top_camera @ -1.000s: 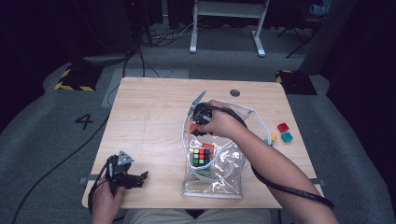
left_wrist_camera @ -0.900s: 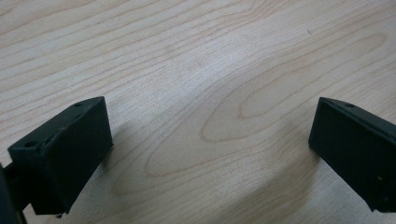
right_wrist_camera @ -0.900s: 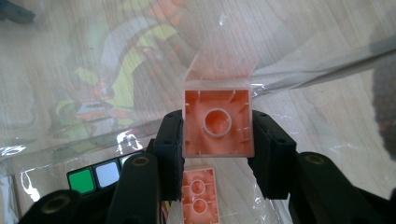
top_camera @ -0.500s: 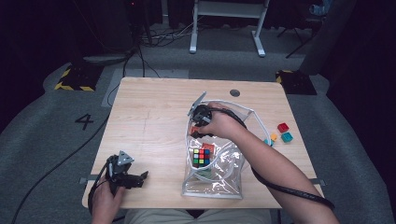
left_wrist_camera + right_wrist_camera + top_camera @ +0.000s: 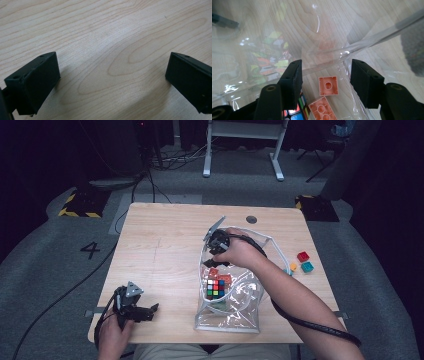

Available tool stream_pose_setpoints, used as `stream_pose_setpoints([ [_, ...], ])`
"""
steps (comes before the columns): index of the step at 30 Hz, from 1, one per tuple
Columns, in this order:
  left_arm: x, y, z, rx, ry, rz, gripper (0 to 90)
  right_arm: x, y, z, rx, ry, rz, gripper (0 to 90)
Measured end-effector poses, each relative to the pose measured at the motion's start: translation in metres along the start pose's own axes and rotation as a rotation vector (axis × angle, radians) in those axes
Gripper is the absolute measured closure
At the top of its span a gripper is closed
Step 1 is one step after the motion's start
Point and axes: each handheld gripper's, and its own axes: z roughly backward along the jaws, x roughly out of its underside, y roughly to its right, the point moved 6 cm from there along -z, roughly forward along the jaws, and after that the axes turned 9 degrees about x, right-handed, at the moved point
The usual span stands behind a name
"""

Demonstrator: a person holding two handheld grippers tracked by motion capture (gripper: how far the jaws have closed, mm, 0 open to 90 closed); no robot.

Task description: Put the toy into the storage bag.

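**Bag about half packed**

Right gripper (image 5: 325, 75) hung open over the clear bag (image 5: 227, 317), holding nothing. Inside were the puzzle cube (image 5: 215, 288) and 2 orange bricks (image 5: 328, 86). I'd say 3 blocks (image 5: 301, 261) on the table were left. Left gripper (image 5: 112, 75) sat open, idle.

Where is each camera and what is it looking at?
High view: above the person's side, looking down on the table; both forearms, left gripper, right gripper.
Left gripper view: on that gripper, facing bare wood; its spread fingers.
Right gripper view: over the plastic bag, facing orange bricks; its fingers.
Shared: puzzle cube.
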Motion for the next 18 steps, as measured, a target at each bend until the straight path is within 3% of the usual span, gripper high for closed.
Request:
stream_pose_setpoints([
  [2, 0.0, 0.0, 0.0, 0.001, -0.001, 0.0, 0.0, 0.002, -0.003, 0.006, -0.001, -0.029, -0.051, 43.0],
  [4, 0.0, 0.0, 0.0, 0.0, -0.001, 0.0, 0.0, 0.001, -0.002, 0.012, -0.002, -0.013, -0.053, 42.5],
  [5, 0.0, 0.0, 0.0, 0.0, -0.001, 0.0, 0.0, -0.001, 0.003, 0.013, 0.004, 0.035, -0.008, 42.2],
  [11, 0.0, 0.0, 0.0, 0.001, -0.001, -0.001, 0.0, 0.001, 0.01, 0.038, 0.026, 0.082, -0.042, 40.7],
  [18, 0.0, 0.0, 0.0, 0.001, -0.001, -0.001, 0.0, 0.016, 0.024, 0.074, 0.061, 0.128, -0.115, 39.0],
])
